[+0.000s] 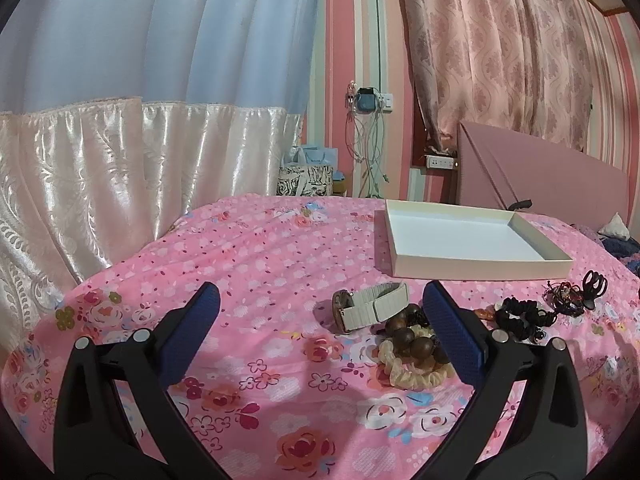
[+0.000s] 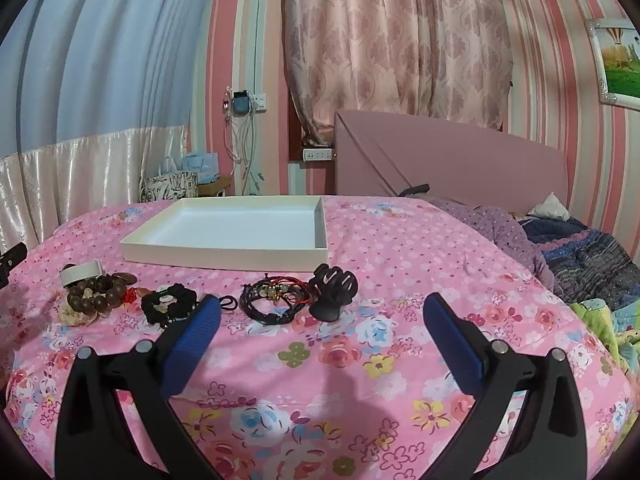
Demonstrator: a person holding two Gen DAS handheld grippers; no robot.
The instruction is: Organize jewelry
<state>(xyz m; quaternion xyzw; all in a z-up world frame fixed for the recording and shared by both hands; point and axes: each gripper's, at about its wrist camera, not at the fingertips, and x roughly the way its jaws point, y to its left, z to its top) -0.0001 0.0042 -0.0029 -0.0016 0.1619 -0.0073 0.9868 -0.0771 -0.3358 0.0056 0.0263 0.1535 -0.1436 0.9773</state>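
Observation:
A shallow white tray (image 1: 480,266) (image 2: 224,258) lies on the pink floral bed. In front of it lies a row of jewelry: a white-strapped watch (image 1: 370,306) (image 2: 80,273), a brown bead bracelet (image 1: 412,338) (image 2: 94,296) on a cream scrunchie (image 1: 416,372), black hair ties (image 1: 520,314) (image 2: 168,306), corded bracelets (image 2: 276,300) and a black claw clip (image 1: 594,286) (image 2: 334,290). My left gripper (image 1: 322,298) is open and empty, just short of the watch. My right gripper (image 2: 322,308) is open and empty, just short of the corded bracelets and clip.
A pink headboard (image 2: 460,156) and rumpled blankets (image 2: 580,256) are at the right. Curtains (image 1: 120,152) hang at the left. Bags (image 1: 306,180) and a wall outlet with cables (image 1: 368,104) are beyond the bed.

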